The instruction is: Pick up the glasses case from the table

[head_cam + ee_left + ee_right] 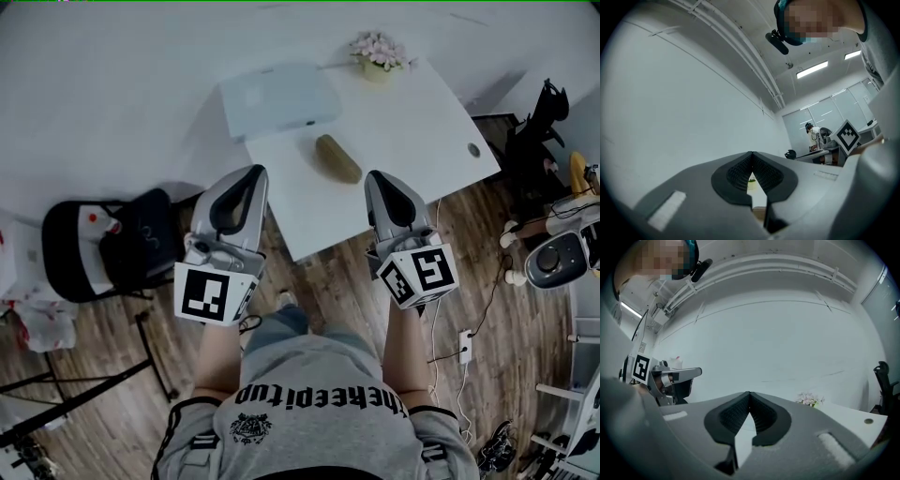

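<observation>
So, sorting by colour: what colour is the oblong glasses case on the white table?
Olive green oblong case; best in head view.

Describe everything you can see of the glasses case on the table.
The glasses case is a small, elongated oval pod with rounded ends, olive green, with a smooth, hard-looking shell. It appears closed. It lies flat on the white table, set on a diagonal in the head view, from upper left to lower right, toward the table's near edge. It rests apart from the other things on the table. Only the table top touches it.
</observation>
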{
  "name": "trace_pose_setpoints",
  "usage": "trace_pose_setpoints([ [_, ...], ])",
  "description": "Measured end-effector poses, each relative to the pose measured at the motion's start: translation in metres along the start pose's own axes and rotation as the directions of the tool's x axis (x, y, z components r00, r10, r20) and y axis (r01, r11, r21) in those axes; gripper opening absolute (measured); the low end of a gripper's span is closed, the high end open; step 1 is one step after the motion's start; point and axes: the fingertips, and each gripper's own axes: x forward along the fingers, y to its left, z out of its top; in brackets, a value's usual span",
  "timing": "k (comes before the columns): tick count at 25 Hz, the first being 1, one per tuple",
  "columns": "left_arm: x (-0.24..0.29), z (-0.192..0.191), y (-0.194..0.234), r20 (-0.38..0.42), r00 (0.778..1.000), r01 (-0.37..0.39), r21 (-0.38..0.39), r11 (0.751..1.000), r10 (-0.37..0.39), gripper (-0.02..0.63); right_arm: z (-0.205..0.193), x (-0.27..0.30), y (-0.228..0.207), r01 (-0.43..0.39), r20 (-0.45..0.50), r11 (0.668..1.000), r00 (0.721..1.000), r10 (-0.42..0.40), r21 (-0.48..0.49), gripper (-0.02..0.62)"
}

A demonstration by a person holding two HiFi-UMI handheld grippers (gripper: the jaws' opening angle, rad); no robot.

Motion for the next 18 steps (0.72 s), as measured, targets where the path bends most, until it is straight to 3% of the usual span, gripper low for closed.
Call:
trace_pose_setpoints([
  [11,0.011,-0.022,0.024,-0.017,0.999,0.029,-0.038,0.999,-0.030,0.018,-0.043,0.028,-0.019,0.059,-0.123,0.997,0.991,-0.053,0.052,0.003],
  [18,0.030,-0.032,0.032,-0.017,0.999,0.035,-0.060,0.998,-0.037,0.018,-0.083,0.048,-0.037,0.066,-0.258,0.997,0.965,-0.057,0.027,0.005],
])
